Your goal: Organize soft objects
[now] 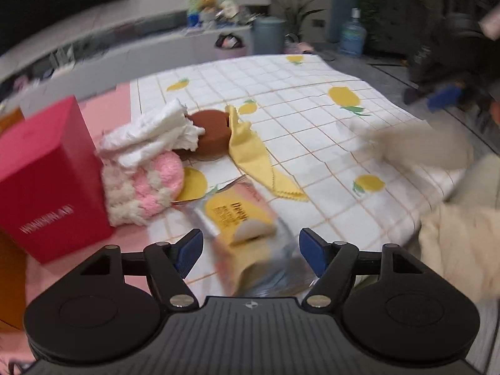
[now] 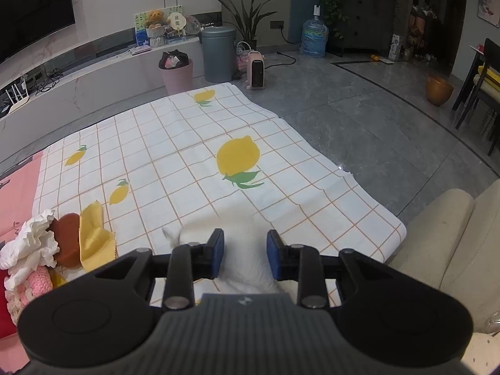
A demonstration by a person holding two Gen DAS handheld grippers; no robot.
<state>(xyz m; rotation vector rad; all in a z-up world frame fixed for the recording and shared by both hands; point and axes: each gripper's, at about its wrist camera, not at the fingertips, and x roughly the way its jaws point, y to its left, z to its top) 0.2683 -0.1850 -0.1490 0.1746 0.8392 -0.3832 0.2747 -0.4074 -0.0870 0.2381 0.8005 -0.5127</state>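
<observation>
My left gripper (image 1: 250,248) is open, with a blurred plastic packet (image 1: 240,215) printed yellow and pink lying between and just ahead of its jaws. Beyond it lie a pink-and-cream knitted piece (image 1: 143,187), a crumpled white cloth (image 1: 153,134), a brown round sponge (image 1: 212,134) and a yellow cloth (image 1: 253,156). My right gripper (image 2: 245,257) has its jaws closed on a white fluffy soft object (image 2: 247,250) over the tablecloth. The same pile shows at the left of the right wrist view: white cloth (image 2: 31,247), brown sponge (image 2: 67,237), yellow cloth (image 2: 92,234).
A red box (image 1: 47,181) stands at the left on the pink mat (image 1: 103,112). The lemon-print checked tablecloth (image 2: 193,156) covers the table. A cream chair (image 2: 450,237) is at the right. A blurred cream arm (image 1: 415,147) crosses the right side.
</observation>
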